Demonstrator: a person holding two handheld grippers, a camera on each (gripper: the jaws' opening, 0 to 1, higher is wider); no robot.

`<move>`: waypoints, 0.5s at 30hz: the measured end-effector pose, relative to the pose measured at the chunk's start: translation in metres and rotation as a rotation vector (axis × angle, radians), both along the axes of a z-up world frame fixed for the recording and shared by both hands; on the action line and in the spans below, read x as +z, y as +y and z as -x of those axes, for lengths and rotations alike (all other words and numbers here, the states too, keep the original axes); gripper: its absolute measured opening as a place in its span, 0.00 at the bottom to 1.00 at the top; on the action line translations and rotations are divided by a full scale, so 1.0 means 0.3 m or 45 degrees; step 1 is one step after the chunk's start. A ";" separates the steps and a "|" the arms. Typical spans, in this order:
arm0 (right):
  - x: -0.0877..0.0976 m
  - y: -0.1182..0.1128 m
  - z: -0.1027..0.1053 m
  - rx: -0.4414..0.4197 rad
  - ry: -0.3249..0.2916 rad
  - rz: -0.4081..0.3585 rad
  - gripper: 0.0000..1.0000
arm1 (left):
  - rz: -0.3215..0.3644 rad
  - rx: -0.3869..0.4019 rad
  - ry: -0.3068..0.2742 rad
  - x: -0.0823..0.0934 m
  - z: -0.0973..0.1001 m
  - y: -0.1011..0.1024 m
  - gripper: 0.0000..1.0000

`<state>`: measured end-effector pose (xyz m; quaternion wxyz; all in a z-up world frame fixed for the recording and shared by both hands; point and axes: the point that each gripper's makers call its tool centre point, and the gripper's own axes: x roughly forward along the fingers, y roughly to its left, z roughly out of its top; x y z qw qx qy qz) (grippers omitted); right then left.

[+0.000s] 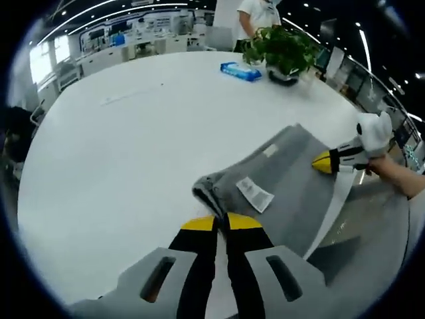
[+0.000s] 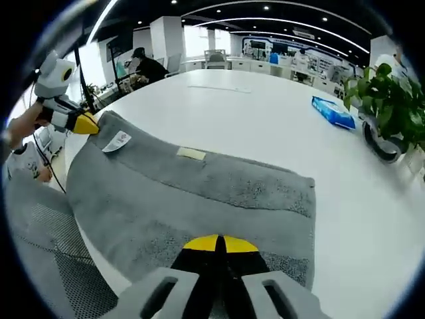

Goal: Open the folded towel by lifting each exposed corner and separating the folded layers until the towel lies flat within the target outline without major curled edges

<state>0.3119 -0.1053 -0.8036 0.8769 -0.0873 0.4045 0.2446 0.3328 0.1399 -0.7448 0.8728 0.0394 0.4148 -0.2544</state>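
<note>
Nearest in the left gripper view, the left hand-held gripper point(image 1: 222, 222) is clamped shut on the grey towel's point(image 1: 285, 189) edge beside a white label point(image 1: 255, 195). The right hand-held gripper point(image 2: 220, 244) is likewise closed on the opposite edge. The towel is spread at the white counter's point(image 2: 265, 113) edge. Farther off, a blue packet point(image 2: 334, 111) and plant point(image 2: 390, 100) are seen.

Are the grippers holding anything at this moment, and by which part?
Both hold the grey towel. The left gripper is shut on its bunched corner near the white care label; the right gripper is shut on the opposite edge.
</note>
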 end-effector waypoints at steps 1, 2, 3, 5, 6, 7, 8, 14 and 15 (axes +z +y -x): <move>0.000 0.000 0.000 0.002 -0.001 0.000 0.00 | -0.013 0.005 0.005 -0.017 -0.004 0.005 0.03; -0.001 0.002 0.000 0.014 -0.006 0.007 0.00 | -0.040 0.005 0.010 -0.034 -0.006 0.015 0.03; -0.002 0.003 0.000 0.026 -0.011 0.016 0.00 | -0.070 0.001 0.011 -0.058 -0.006 0.022 0.03; -0.001 0.005 0.001 0.036 -0.014 0.026 0.00 | -0.087 -0.003 0.017 -0.088 -0.005 0.026 0.04; -0.001 0.006 0.002 0.041 -0.016 0.032 0.00 | -0.093 0.008 0.033 -0.110 -0.003 0.031 0.04; -0.002 0.006 0.002 0.049 -0.019 0.037 0.00 | -0.106 0.010 0.049 -0.130 0.000 0.036 0.04; -0.002 0.007 0.002 0.051 -0.019 0.038 0.00 | -0.129 0.008 0.054 -0.147 0.003 0.041 0.04; -0.006 0.014 0.000 0.075 -0.034 0.063 0.00 | -0.219 -0.061 0.003 -0.197 0.004 0.037 0.04; -0.006 0.014 -0.001 0.078 -0.035 0.065 0.00 | -0.218 -0.059 0.004 -0.197 0.004 0.038 0.04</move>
